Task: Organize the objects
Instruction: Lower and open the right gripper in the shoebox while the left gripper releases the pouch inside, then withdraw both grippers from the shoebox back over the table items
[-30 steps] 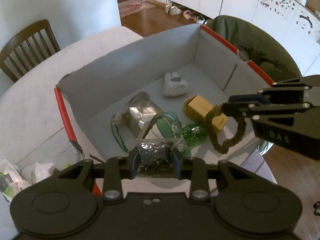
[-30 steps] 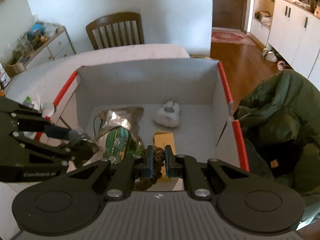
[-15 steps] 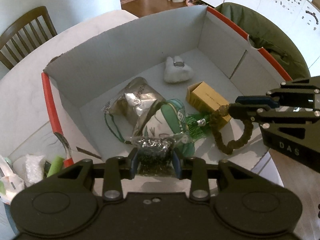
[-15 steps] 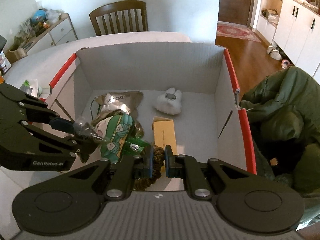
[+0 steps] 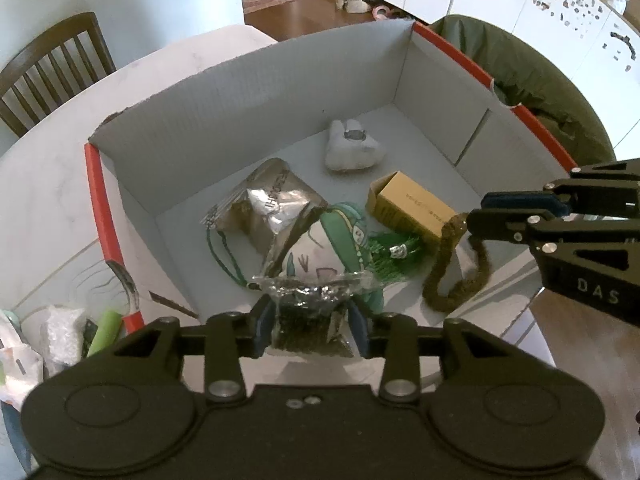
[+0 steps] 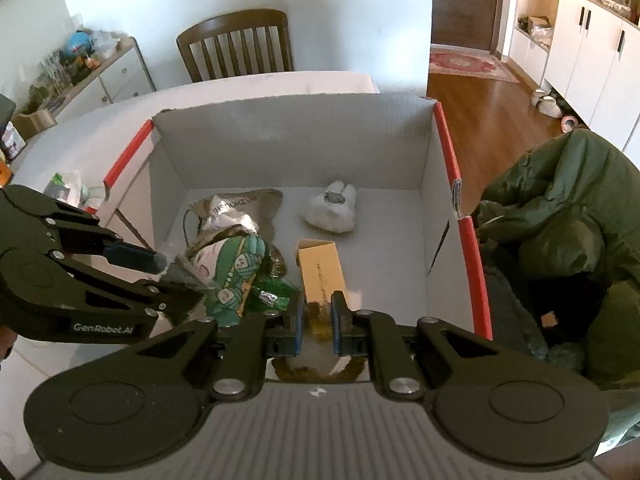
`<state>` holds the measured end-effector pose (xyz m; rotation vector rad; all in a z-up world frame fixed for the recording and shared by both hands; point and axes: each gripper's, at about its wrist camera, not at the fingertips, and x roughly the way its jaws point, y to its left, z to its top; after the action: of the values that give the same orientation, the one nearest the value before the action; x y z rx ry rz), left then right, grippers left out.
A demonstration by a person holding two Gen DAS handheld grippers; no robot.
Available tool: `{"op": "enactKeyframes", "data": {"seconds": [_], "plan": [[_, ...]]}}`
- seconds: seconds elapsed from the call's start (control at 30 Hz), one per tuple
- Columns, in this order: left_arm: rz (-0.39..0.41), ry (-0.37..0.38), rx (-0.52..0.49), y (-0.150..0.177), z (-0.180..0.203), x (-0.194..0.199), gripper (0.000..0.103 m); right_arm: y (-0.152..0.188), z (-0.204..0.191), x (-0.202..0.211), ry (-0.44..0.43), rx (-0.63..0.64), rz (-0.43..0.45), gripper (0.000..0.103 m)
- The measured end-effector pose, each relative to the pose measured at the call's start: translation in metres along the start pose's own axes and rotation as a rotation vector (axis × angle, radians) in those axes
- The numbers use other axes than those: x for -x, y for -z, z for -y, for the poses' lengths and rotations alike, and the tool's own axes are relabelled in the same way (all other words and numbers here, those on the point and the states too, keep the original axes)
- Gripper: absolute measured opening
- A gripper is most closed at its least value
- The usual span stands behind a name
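I hold one clear packet (image 5: 310, 312) clamped in my left gripper (image 5: 308, 326) and one brown loop (image 5: 456, 276) clamped in my right gripper (image 6: 317, 322), above one grey box (image 5: 248, 120) containing five items.

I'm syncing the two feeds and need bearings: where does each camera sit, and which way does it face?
Left wrist view: sits on the left gripper, looks forward and down into the cardboard box; its fingers pinch a clear bag.
Right wrist view: sits on the right gripper, faces the box's far wall; its fingers clamp a brown loop.
Shared: box, yellow carton, white pouch, and each other's gripper.
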<state>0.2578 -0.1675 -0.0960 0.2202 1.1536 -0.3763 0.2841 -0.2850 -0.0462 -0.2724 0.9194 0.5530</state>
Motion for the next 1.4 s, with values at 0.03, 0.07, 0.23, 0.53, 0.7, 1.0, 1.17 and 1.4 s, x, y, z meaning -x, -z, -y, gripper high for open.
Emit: {"op": "enactKeyframes", "data": {"seconds": [0.03, 0.07, 0.23, 0.53, 0.7, 1.0, 1.17, 1.4], "plan": [[0.005, 0.006, 0.002, 0.0, 0.0, 0.001, 0.042, 0.0, 0.0, 0.002, -0.003, -0.001, 0.003, 0.014], [0.011, 0.007, 0.003, 0.0, 0.0, 0.003, 0.042, 0.0, 0.0, 0.003, -0.003, -0.002, 0.006, 0.015], [0.046, 0.034, 0.004, 0.002, 0.001, 0.011, 0.059, -0.002, 0.0, 0.011, -0.014, -0.009, 0.018, 0.021], [0.111, 0.038, 0.0, 0.005, 0.003, 0.032, 0.064, -0.001, -0.007, 0.029, -0.025, -0.023, 0.044, 0.022], [0.146, 0.045, -0.002, 0.01, 0.002, 0.046, 0.064, 0.001, -0.015, 0.042, -0.032, -0.024, 0.065, 0.027], [0.209, 0.044, -0.016, 0.023, -0.004, 0.071, 0.068, 0.006, -0.035, 0.066, -0.037, -0.034, 0.126, 0.049], [0.249, 0.046, -0.03, 0.034, -0.008, 0.089, 0.073, 0.009, -0.048, 0.076, -0.038, -0.038, 0.142, 0.056], [0.28, 0.049, -0.024, 0.051, -0.022, 0.109, 0.077, 0.014, -0.069, 0.087, -0.048, -0.058, 0.161, 0.061]]}}
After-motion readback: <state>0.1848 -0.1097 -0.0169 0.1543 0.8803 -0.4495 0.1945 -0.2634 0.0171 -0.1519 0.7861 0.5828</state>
